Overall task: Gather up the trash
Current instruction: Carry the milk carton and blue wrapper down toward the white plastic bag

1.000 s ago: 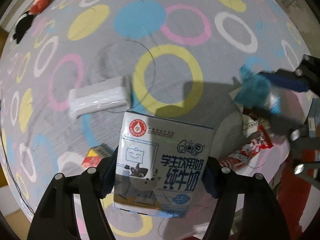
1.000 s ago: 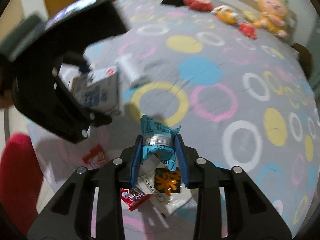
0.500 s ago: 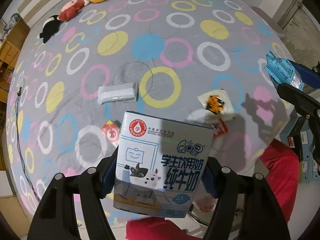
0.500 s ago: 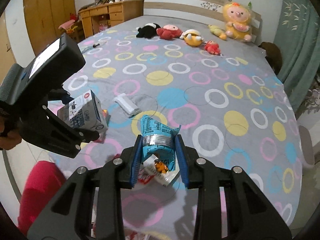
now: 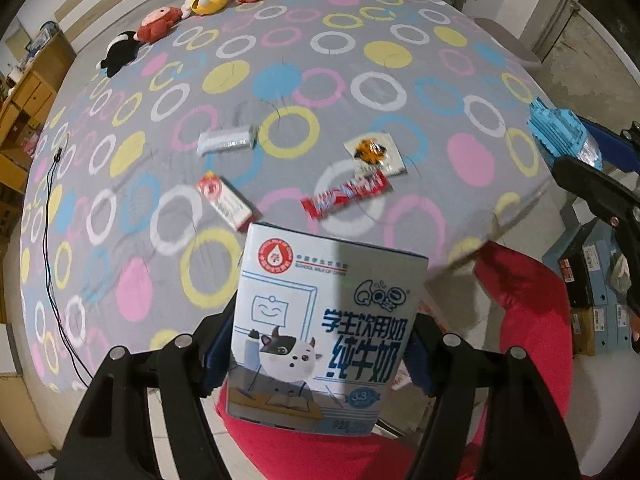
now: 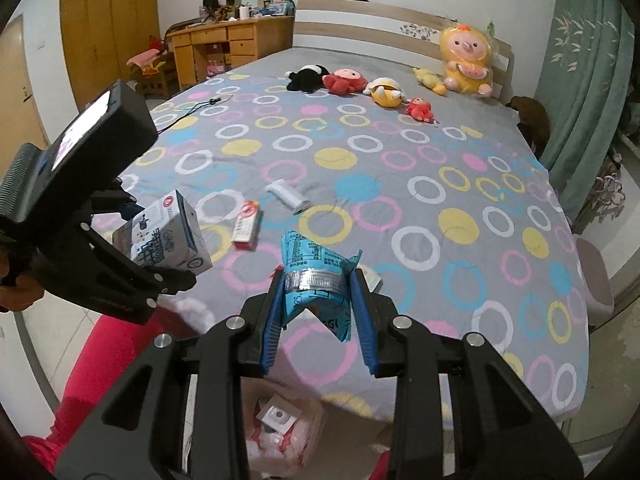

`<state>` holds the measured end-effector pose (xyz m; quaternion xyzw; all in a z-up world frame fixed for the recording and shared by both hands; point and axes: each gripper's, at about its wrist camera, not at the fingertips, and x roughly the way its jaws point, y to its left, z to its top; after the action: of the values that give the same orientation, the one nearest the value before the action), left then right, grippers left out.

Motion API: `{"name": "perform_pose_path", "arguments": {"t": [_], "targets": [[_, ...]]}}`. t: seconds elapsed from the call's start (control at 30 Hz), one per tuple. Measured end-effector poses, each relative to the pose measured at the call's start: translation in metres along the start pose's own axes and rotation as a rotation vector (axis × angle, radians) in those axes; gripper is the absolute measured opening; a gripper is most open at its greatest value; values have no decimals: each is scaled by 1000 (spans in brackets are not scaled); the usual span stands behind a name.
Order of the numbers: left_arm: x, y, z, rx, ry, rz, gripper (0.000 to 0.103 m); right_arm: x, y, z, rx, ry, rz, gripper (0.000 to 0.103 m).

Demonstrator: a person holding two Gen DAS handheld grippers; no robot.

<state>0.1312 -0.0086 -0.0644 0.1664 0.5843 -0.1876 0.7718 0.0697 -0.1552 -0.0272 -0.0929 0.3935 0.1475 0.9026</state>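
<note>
Both grippers are lifting away from the grey bedspread point(image 6: 460, 184) printed with coloured rings, which is lying farther below them than a second ago. The left gripper point(image 5: 320, 344) is keeping its blue pads clamped on the two sides of a white-and-blue milk carton point(image 5: 324, 332) with a cartoon cow, holding it upright over the person's red trouser leg point(image 5: 528, 320) beside the edge of the bed. The right gripper point(image 6: 318, 300) is squeezing a crumpled blue foil snack wrapper point(image 6: 316, 280) between its blue pads, fingers close together on it, in the air over the near edge of the bed.

More rubbish is lying on the bedspread: a white wrapped packet point(image 5: 226, 142), a small red-and-white box point(image 5: 226, 202), a long red snack wrapper point(image 5: 346, 196) and a clear square sachet with an orange print point(image 5: 374, 154), the last two just beside each other. Plush toys point(image 6: 360, 82) are sitting in a row near the wooden headboard point(image 6: 360, 20). Below the right gripper an open container holding white and red scraps point(image 6: 280, 424) is showing, blurred.
</note>
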Motion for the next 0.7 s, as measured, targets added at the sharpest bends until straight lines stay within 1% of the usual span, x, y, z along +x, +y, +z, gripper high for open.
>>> {"name": "perform_pose_path", "arguments": {"t": [0.13, 0.33, 0.43, 0.53, 0.63, 0.7], "targets": [[-4, -12, -28, -15, -1, -1, 68, -17, 18, -20, -9, 2, 14, 33], [-3, -32, -59, -26, -11, 9, 68, -35, 42, -50, -17, 12, 30, 33], [1, -40, -70, -35, 0, -20, 68, -40, 50, -61, -18, 18, 31, 33], [5, -50, -80, -36, -8, -4, 68, -45, 58, -74, -16, 26, 29, 33], [11, -57, -91, -50, -5, -35, 68, -47, 62, -86, -10, 39, 25, 33], [15, -61, -96, -63, -9, -35, 68, -47, 65, -95, -4, 50, 22, 33]]}}
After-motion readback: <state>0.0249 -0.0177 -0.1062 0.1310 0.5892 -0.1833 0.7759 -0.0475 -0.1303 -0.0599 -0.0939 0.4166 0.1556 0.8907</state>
